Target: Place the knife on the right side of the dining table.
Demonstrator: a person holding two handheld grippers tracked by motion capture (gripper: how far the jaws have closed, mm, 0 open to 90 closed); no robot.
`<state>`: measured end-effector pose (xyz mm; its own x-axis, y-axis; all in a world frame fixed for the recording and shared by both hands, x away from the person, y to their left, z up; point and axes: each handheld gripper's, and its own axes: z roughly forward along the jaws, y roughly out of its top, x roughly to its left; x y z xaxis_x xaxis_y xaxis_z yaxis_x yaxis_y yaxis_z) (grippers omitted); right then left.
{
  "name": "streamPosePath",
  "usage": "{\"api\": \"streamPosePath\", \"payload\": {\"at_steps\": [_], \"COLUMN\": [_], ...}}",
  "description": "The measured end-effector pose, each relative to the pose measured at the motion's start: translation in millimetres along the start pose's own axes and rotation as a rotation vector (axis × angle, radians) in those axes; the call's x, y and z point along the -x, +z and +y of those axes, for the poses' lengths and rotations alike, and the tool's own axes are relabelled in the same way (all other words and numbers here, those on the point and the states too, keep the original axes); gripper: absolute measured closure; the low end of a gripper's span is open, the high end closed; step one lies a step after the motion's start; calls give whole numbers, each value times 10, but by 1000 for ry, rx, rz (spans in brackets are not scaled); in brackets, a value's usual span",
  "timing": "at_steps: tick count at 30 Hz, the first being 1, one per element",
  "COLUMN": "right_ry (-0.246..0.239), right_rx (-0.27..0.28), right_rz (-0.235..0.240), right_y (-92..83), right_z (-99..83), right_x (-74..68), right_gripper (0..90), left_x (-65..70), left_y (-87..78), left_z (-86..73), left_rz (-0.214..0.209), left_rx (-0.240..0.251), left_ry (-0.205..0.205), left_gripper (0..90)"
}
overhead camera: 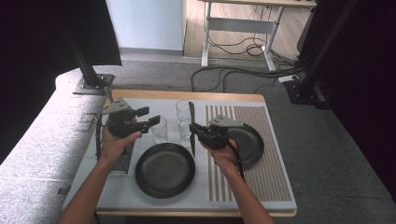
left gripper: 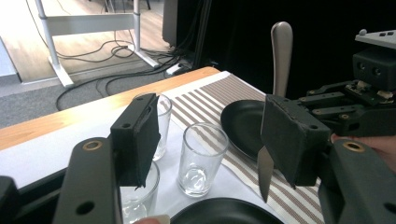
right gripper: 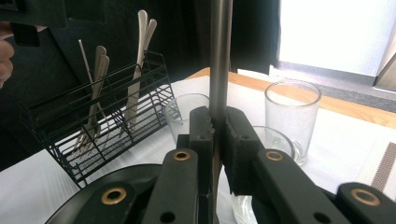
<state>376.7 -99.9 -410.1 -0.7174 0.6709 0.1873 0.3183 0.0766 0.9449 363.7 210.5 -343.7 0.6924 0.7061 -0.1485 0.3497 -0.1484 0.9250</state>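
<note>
My right gripper [overhead camera: 195, 130] is shut on a table knife [overhead camera: 192, 122], which stands upright between two black plates, handle up and blade tip down. The right gripper view looks along that gripper [right gripper: 217, 135], with its pads pressed on the steel handle [right gripper: 219, 56]. My left gripper [overhead camera: 150, 116] hangs open above the left end of the mat, near three clear glasses [overhead camera: 159, 129]. Nothing sits between its jaws [left gripper: 215, 140] in the left gripper view. Beyond them, that view shows the knife [left gripper: 281, 51] and the right gripper [left gripper: 355, 109].
A black plate [overhead camera: 165, 169] lies on the white mat and another [overhead camera: 250, 144] on the striped placemat [overhead camera: 261, 177]. A black wire cutlery rack [right gripper: 107, 121] with several forks and knives stands at the left, under my left forearm [overhead camera: 122, 161]. Glasses [right gripper: 292, 112] stand close behind the knife.
</note>
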Motion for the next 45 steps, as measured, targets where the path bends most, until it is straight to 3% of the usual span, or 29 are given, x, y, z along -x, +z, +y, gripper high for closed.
{"api": "streamPosePath", "payload": {"at_steps": [14,17,19,21,27,39,45], "right_ry": [9,1,14,23,87,87,98], "right_rx": [-1,-15,-67,-61,-46,-13,1], "right_rz": [-43,-67,-103,-112,-83,-71,-90], "right_y": [-67,-69,-50,-54,-111,-145,-155], "right_z": [6,-10,-72,-103,-155,-125,-88], "right_x": [143,157,206,222,344,353,428], "right_gripper": [827,832,836,835,835,835,834], "left_x": [9,13,-2,-11,-42,3,-7], "left_y": [-51,-39,-46,-47,-49,101,104], "left_z": [-73,-87,-101,-105,-116,-168,-206], "left_rz": [2,-1,5,9,15,1,2], "left_rx": [-4,-4,0,0,-6,-65,-69], "left_ry": [-9,-13,-15,-19,-24,-16,-21], "left_gripper": [374,374,376,376,379,389,394]}}
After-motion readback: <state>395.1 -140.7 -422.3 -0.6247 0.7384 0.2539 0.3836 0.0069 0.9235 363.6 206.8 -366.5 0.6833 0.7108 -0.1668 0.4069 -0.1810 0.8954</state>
